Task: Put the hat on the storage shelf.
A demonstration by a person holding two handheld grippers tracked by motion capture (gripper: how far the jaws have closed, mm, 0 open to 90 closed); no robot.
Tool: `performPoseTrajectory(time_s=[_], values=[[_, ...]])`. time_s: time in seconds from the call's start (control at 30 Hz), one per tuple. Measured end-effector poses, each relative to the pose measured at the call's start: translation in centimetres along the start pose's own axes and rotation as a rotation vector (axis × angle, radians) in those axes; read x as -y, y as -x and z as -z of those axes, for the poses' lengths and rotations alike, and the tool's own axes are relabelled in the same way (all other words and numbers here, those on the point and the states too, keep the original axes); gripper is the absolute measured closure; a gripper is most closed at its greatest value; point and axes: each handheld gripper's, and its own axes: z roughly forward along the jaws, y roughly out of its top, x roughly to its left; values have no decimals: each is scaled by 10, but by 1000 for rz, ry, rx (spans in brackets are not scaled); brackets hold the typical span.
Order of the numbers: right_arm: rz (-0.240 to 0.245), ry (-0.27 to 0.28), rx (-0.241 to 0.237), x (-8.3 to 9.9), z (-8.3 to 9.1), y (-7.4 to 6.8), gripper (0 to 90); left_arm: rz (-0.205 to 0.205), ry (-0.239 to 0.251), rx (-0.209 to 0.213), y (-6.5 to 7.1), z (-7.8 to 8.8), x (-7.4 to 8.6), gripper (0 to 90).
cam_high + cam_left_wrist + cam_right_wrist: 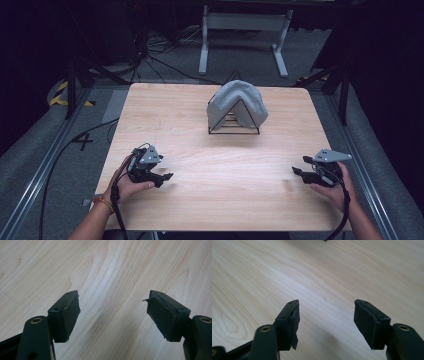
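A: Up at the far middle of the table [165,210], on a black wire rack [233,131], a grey towel [239,101] hangs draped over the peak, falling down both slopes.

B: Is anything touching it?

A: No. Both grippers are well apart from it, down at the near edge. The left gripper [168,177] sits in the person's left hand [131,186] at the near left, low over the wood, its jaws pointing inward toward the table's centre.

B: And the other?

A: The right gripper [298,171] is at the near right, held by the right hand [334,189], jaws aimed inward as well, so the two face each other across bare wood.

B: Are they holding anything?

A: Nothing. In the left gripper view its jaws stand spread wide, with only wood grain between the pads [72,315]. One pad's lining curls a little at its top corner. The right gripper view gives the same: jaws spread, plain tabletop between the pads [367,322].

B: So how far along would you say the work is?

A: I'd judge that the towel is either still to be picked off the rack or has just been hung there; the pictures do not settle which. Either way, nothing is gripped now and both tools are at the near edge.
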Motion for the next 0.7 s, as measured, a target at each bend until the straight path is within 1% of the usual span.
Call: performPoseTrajectory(time_s=[0.03,0.07,0.1,0.13,0.17,0.2,0.23,0.27,0.3,0.33,0.37,0.4,0.43,0.47,0.53,0.6,0.7], values=[[-9,0,1,5,-1,0,371,-6,-13,1,0,-2,2,261],[-24,0,-2,11,-1,1,368,-2,-19,12,-2,-3,3,259],[-44,-5,-7,16,-2,1,364,-1,-15,4,-1,-5,5,258],[-49,-9,-6,21,-3,2,352,-13,-17,-10,1,-8,8,264],[-56,-13,-2,25,-4,3,345,-20,-24,-2,2,-12,10,269],[-56,-16,8,28,-5,4,341,4,0,15,2,-14,13,250],[-73,-18,11,31,-7,5,333,20,9,23,1,-15,14,249],[-101,-7,1,33,-8,7,318,13,17,19,2,-15,15,247],[-114,-4,-10,35,-8,8,315,8,30,14,4,-15,16,249],[-116,11,-9,36,-9,9,315,22,42,29,4,-15,18,250],[-128,17,-9,37,-9,10,313,42,53,44,3,-16,20,247],[-133,16,-3,37,-9,10,307,57,63,41,3,-17,22,231],[-138,15,6,36,-10,10,296,59,62,35,3,-17,22,209],[-140,14,9,36,-10,10,282,64,61,32,4,-17,22,207],[-132,9,16,35,-11,10,263,81,58,25,5,-17,22,195],[-141,9,16,35,-12,10,256,88,50,15,4,-17,22,173],[-142,9,17,35,-12,10,252,98,48,7,5,-16,23,165]])
